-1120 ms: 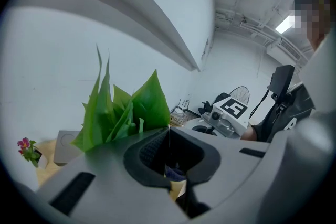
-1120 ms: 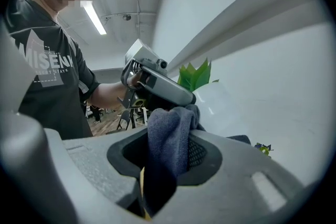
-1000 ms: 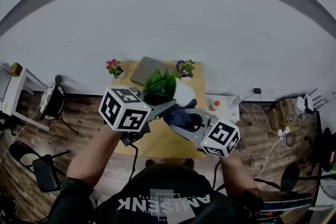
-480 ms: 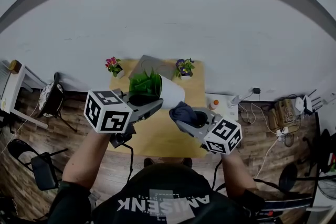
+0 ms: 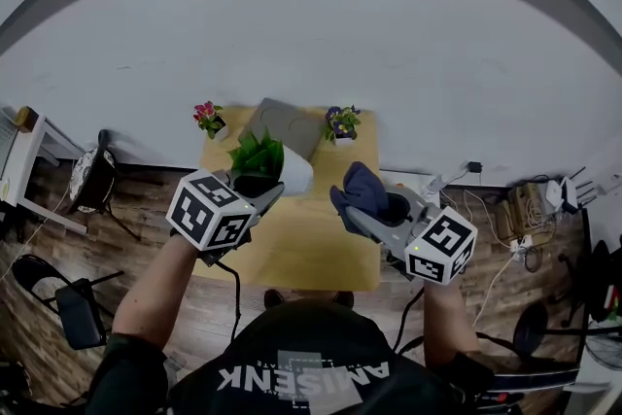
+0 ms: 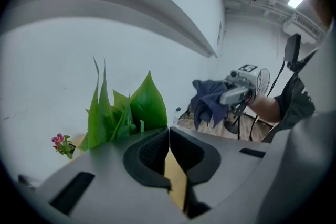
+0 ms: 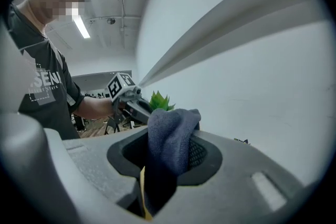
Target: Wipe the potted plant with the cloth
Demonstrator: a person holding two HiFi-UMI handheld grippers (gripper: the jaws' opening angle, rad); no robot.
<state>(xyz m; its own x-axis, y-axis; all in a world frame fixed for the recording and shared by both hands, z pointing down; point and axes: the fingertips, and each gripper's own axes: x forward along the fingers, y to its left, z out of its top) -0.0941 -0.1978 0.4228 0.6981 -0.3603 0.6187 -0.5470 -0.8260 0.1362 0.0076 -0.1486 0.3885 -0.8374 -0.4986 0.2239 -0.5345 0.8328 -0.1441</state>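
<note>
The potted plant [image 5: 260,156] has green leaves and a white pot [image 5: 295,176]. It hangs tilted over the left part of the wooden table [image 5: 321,253]. My left gripper [image 5: 273,192] is shut on the pot's rim from below. In the left gripper view the jaws of the left gripper [image 6: 168,131] meet, the leaves [image 6: 134,113] rise just behind them, and the pot is hidden. My right gripper [image 5: 354,209] is shut on a dark blue cloth [image 5: 365,189], a little to the right of the plant and not touching it. The bunched cloth [image 7: 170,139] fills the jaws of the right gripper [image 7: 169,150].
Two small flower pots [image 5: 209,121] [image 5: 341,123] stand at the table's far corners with a grey mat [image 5: 288,127] between them. Chairs [image 5: 93,186] stand on the floor at the left. A power strip and cables [image 5: 432,199] lie to the right.
The left gripper has carried the plant to the left and lower toward the table. The right gripper with the cloth has drawn away to the right and slightly up.
</note>
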